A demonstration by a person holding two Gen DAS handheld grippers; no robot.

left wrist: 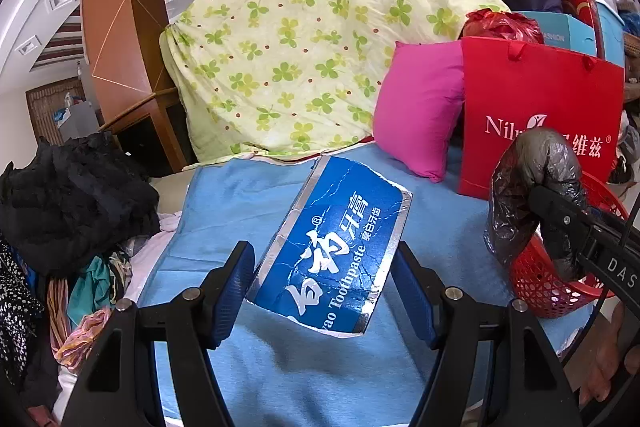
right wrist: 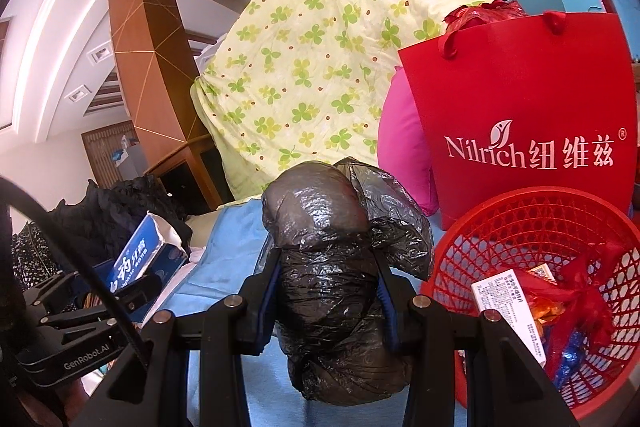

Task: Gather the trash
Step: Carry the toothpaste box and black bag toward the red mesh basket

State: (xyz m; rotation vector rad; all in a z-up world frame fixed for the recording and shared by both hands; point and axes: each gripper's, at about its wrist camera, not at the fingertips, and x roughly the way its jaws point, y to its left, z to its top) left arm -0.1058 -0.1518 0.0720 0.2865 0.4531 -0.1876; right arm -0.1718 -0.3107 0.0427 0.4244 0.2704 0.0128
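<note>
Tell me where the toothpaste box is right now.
The toothpaste box is held in the left tool, above the blue blanket, left of the black bag and red basket.

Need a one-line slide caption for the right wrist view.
Right gripper clamps a black plastic bag beside the red basket.

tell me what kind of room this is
Probably a cluttered bedroom or living area at home: a clover-print quilt heaped on a blue-sheeted bed, a pink pillow, and piled clothes.
</note>
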